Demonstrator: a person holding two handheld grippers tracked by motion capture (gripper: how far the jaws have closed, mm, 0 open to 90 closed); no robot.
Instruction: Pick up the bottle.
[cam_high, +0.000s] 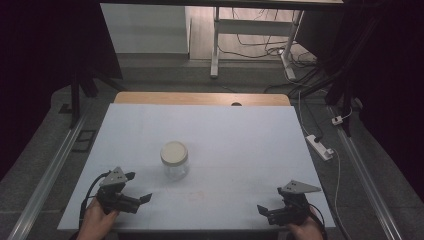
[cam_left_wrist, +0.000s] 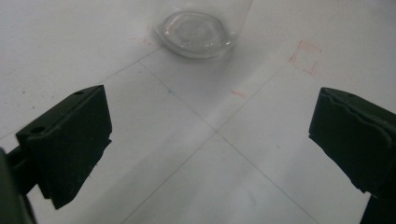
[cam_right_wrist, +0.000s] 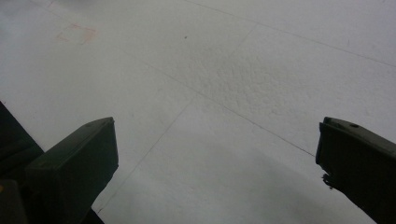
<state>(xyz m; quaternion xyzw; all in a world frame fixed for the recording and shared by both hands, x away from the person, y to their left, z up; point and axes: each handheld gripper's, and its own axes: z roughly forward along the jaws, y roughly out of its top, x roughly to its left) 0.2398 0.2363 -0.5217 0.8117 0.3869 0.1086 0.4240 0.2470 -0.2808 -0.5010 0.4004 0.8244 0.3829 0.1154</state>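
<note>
1. High view: a clear glass jar (cam_high: 174, 160) with a cream lid (cam_high: 174, 152) stands upright mid-table (cam_high: 240, 130), lid on. The left gripper (cam_high: 138, 187) and right gripper (cam_high: 262, 210) rest near the near edge, both wide open and empty.
2. Left gripper view: jaws spread, the jar's base (cam_left_wrist: 196, 35) ahead, apart from them.
3. Right gripper view: jaws spread over bare table. The work looks unstarted; reaching and grasping remain.

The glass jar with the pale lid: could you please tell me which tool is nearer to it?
Left. The left tool sits just below and left of the glass jar, open and facing its base. The right tool is open too, far off near the table's right front corner.
</note>
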